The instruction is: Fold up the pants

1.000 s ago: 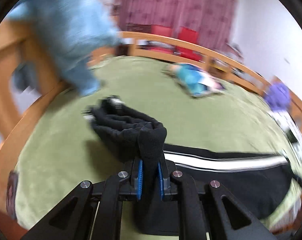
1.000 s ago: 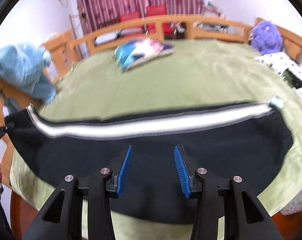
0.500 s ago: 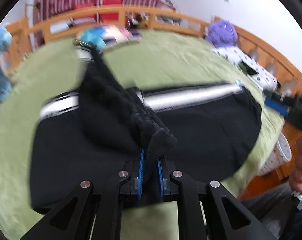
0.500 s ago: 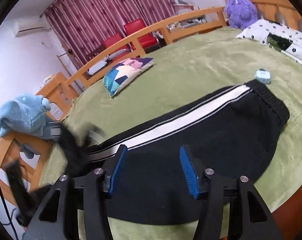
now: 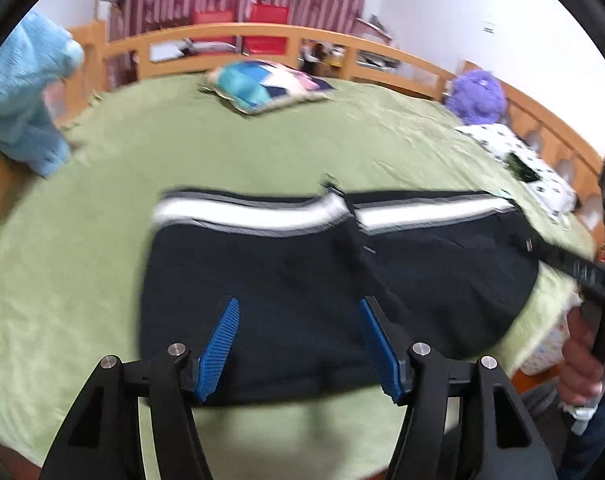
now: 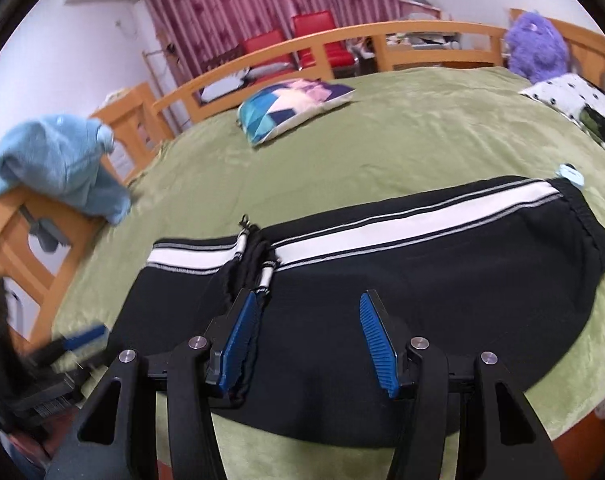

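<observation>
Black pants [image 5: 286, 280] with a white side stripe lie folded over on the green bed; the leg cuffs rest on the middle of the pants [image 6: 258, 256]. The waistband is at the right [image 6: 582, 216]. My left gripper [image 5: 298, 320] is open and empty just above the near edge of the folded part. My right gripper [image 6: 306, 324] is open and empty above the pants, its left finger close to the cuffs. The right gripper also shows at the right edge of the left wrist view [image 5: 582, 272], and the left one at the lower left of the right wrist view [image 6: 62, 352].
A green blanket [image 6: 402, 140] covers the bed, ringed by a wooden rail [image 6: 342, 44]. A patterned cushion [image 6: 294, 104] lies at the far side. A blue plush [image 6: 58, 164] hangs on the left post. A purple plush [image 6: 536, 48] and spotted pillow [image 6: 574, 100] are at the right.
My left gripper carried the leg ends over onto the middle of the pants, then opened and let go. The right gripper stayed open above the pants.
</observation>
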{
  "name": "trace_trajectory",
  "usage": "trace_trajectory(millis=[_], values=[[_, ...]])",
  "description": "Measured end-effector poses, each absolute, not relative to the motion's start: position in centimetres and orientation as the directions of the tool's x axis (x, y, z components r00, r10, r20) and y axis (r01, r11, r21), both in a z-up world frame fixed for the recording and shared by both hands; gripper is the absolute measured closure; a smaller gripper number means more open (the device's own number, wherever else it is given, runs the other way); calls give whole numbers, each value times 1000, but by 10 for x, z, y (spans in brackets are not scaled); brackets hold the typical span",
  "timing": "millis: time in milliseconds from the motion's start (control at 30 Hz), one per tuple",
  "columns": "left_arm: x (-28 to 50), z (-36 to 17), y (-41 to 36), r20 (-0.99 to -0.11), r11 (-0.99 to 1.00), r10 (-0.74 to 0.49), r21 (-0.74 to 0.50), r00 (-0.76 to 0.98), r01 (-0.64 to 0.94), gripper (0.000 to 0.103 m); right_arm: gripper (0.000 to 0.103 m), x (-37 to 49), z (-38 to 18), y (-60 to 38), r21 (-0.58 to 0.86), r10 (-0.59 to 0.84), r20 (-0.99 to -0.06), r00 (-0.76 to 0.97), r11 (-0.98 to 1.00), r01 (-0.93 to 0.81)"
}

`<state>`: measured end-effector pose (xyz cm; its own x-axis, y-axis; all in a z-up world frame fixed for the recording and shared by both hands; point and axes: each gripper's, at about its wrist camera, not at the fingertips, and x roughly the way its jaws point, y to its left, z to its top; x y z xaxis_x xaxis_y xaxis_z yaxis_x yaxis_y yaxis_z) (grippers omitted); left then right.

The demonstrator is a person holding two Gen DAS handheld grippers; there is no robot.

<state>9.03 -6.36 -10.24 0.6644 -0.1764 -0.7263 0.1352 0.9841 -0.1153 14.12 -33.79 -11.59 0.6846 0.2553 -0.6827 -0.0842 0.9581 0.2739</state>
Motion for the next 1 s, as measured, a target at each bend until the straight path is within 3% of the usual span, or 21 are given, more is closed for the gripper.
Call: trace_trajectory(millis=[200, 433, 633, 733, 800, 833, 933, 1000], values=[[108, -84, -45, -677, 994, -22, 61, 736, 86, 43, 51, 147, -130, -295, 177, 220, -722, 656, 975, -132], [92, -91, -25, -684, 997, -62, -15, 727, 72, 43, 51, 142, -145, -265, 176, 229, -744, 628, 974, -146], [87, -96, -18, -681, 998, -46, -8, 731, 56, 43, 52, 141, -168, -242, 171, 235, -775, 587, 972, -163], [86, -97, -10, -684, 999, -47, -25, 728, 41, 43, 58, 147, -180, -235, 163, 226, -795, 562, 973, -161], [88, -99, -1, -691, 999, -49, -50, 721, 20, 43, 69, 153, -191, -229, 174, 239, -809, 537, 970, -170], [88, -100, 4, -693, 998, -54, -65, 719, 12, 43, 83, 154, -193, -227, 176, 244, -812, 530, 969, -176], [86, -103, 17, -700, 996, -56, -89, 712, -9, 43, 89, 148, -189, -224, 161, 242, -793, 559, 968, -192], [84, -104, 26, -698, 995, -58, -96, 713, -14, 43, 89, 136, -173, -243, 296, 343, -728, 593, 938, -180]])
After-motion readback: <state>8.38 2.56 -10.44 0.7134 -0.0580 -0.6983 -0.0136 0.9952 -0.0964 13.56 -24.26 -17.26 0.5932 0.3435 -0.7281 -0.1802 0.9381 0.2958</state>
